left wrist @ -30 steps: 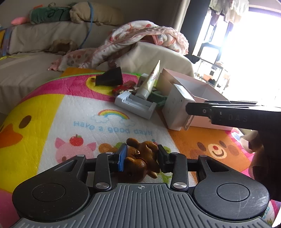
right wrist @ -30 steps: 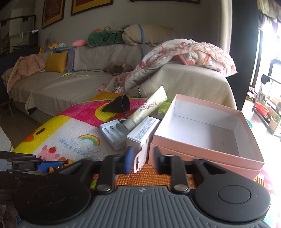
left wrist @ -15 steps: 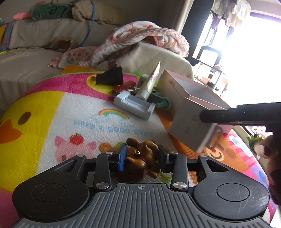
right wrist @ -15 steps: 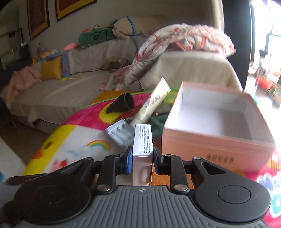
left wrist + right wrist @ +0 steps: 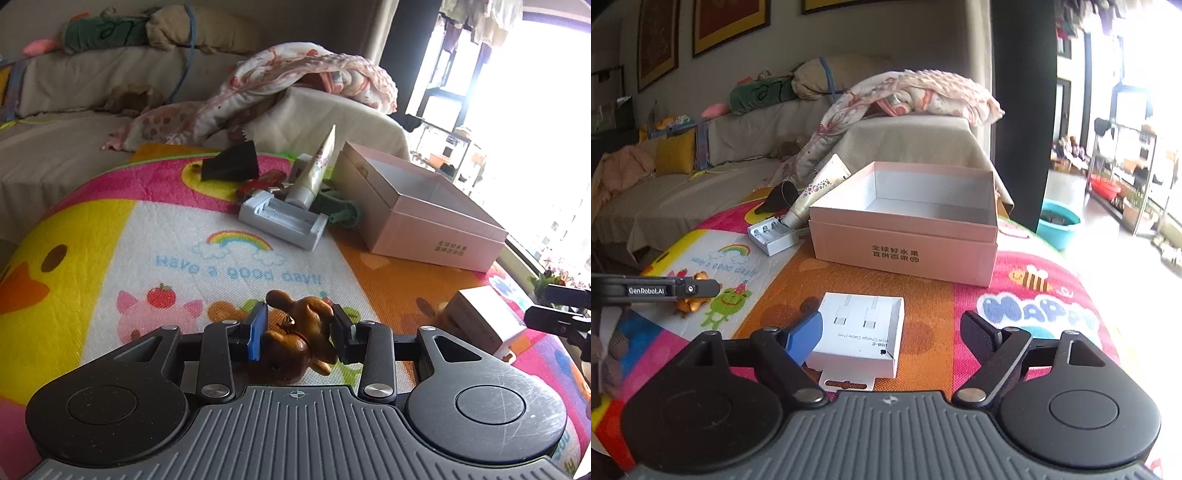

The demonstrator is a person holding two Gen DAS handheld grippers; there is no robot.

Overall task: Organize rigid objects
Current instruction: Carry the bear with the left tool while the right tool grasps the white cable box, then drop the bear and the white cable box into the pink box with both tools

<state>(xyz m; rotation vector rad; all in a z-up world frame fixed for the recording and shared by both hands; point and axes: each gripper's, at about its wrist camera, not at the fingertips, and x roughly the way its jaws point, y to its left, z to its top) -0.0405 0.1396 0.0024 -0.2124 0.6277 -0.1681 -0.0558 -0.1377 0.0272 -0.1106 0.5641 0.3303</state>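
Observation:
My left gripper (image 5: 298,328) is shut on a small brown toy bear (image 5: 299,339) low over the play mat. My right gripper (image 5: 894,332) is open and empty, its jaws spread wide. A small white cable box (image 5: 860,328) lies flat on the orange part of the mat between its fingers; it also shows at the right in the left wrist view (image 5: 480,317). An open, empty pink box (image 5: 905,221) stands behind it. A cream tube (image 5: 317,170), a grey battery charger (image 5: 284,218), a black funnel (image 5: 232,162) and a green part (image 5: 343,214) lie left of the pink box.
The colourful play mat (image 5: 221,258) covers the surface. A beige sofa (image 5: 701,177) with a floral blanket (image 5: 905,99) lies behind. The left gripper's arm (image 5: 653,288) shows at the left in the right wrist view. A teal basin (image 5: 1056,225) stands on the floor at right.
My right gripper carried the white cable box back from beside the pink box, laid it flat on the mat and opened. My left gripper still holds the bear.

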